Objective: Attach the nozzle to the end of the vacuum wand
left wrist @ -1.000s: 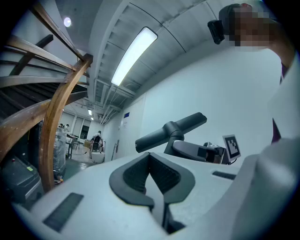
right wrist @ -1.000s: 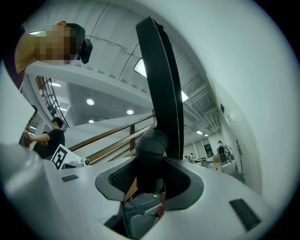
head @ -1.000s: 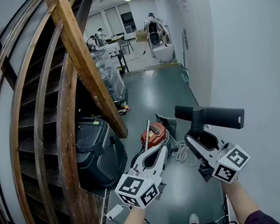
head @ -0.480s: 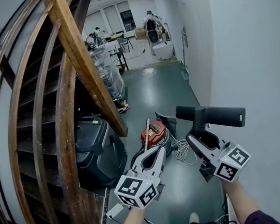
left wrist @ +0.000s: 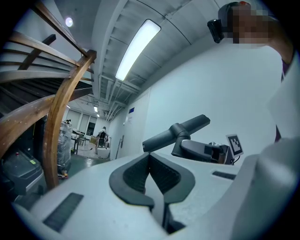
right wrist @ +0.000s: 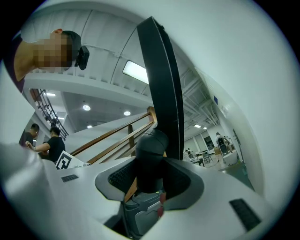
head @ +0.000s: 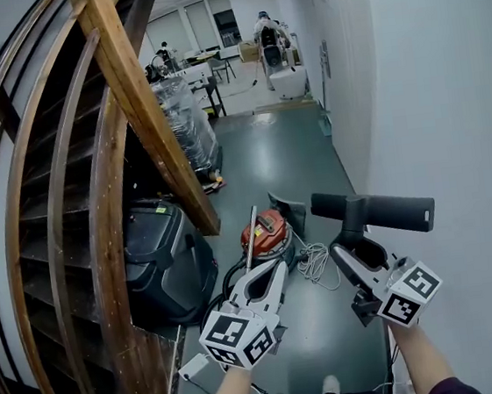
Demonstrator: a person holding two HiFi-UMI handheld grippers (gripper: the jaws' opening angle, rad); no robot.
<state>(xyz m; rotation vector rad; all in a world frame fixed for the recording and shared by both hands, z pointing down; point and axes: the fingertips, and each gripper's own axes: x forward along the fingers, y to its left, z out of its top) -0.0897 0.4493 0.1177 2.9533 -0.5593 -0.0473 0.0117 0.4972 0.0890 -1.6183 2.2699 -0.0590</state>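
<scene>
The black nozzle (head: 380,212) is up in the air, over the right side of the floor (head: 285,156), close to the white wall (head: 445,81). It is shaped like a T. Its long bar lies across the top and its short neck points down. The right hand-held gripper (head: 356,251) is squeezed tight on that neck. The right gripper view shows the neck (right wrist: 150,161) pressed between the two dark pads.

The left hand-held gripper (head: 274,272) is closed all the way and holds nothing. In the left gripper view its pads (left wrist: 164,176) touch each other, and the nozzle (left wrist: 178,133) is off to one side, apart from it.

The red vacuum (head: 266,232) sits on the floor, past the tip of the left hand-held gripper. The thin silver vacuum wand (head: 250,234) sticks up from it and leans a little. A loose white cord (head: 311,264) lies on the floor just beside the vacuum. A black bin (head: 161,263) stands at the left edge of the floor, under the wooden stair rail (head: 133,98).
</scene>
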